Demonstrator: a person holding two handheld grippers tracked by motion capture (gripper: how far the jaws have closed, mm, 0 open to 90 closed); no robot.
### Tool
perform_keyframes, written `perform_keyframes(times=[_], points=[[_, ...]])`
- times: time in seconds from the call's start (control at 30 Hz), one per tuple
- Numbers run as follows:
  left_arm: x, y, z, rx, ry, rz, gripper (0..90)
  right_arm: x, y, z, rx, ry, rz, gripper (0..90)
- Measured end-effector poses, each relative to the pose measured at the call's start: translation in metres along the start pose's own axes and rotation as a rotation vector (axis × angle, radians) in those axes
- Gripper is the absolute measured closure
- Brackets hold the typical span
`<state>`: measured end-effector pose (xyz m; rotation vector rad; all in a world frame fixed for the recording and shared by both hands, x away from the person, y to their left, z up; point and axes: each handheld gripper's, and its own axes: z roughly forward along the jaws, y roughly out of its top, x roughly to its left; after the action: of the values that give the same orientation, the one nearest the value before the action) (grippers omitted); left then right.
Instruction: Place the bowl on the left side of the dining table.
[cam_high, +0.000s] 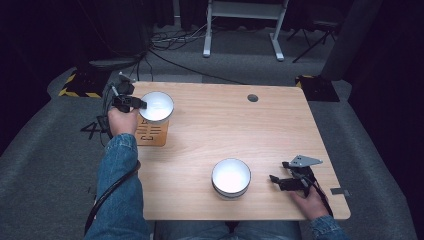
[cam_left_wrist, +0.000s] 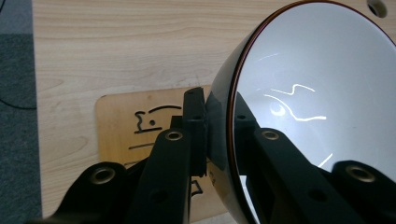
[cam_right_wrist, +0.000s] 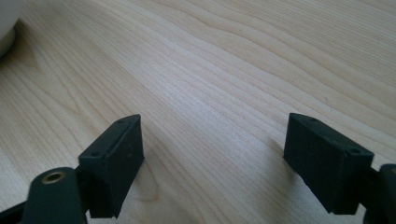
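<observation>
A bowl (cam_high: 156, 106), white inside and dark outside, hangs tilted above a thin wooden board (cam_high: 151, 135) at the table's far left. My left gripper (cam_high: 141, 105) is shut on its rim; in the left gripper view the rim of the bowl (cam_left_wrist: 317, 93) runs between the two black jaws, one pad outside and one inside. A second white bowl (cam_high: 231, 178) stands on the table near the front middle. Right of it, my right gripper (cam_high: 274, 181) rests open just above the wood, with nothing between its fingers (cam_right_wrist: 114, 161). An edge of that bowl (cam_right_wrist: 7, 28) shows at the top left of the right gripper view.
The wooden board (cam_left_wrist: 135, 126) carries black cut-out marks. A round cable hole (cam_high: 252, 98) sits at the table's (cam_high: 225, 130) far right. Grey carpet surrounds the table, with a white desk frame (cam_high: 245, 25) behind it.
</observation>
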<state>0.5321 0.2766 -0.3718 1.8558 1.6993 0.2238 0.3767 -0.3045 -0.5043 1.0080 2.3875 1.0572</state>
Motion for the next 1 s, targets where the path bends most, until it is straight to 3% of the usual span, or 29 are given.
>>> perform_keyframes(times=[0.13,0.4,0.73,1.0], points=[[0.01,-0.003,0.005,0.006,0.004,-0.031,82.2,0.0,0.0,0.0,0.0,0.0,0.0,20.1],[0.028,-0.005,0.013,0.049,0.05,-0.041,82.2,0.0,0.0,0.0,0.0,0.0,0.0,20.1],[0.043,-0.012,0.029,0.076,0.033,-0.106,82.1,0.0,0.0,0.0,0.0,0.0,0.0,20.1],[0.049,-0.019,0.043,0.089,0.031,-0.12,82.1,0.0,0.0,0.0,0.0,0.0,0.0,20.1]])
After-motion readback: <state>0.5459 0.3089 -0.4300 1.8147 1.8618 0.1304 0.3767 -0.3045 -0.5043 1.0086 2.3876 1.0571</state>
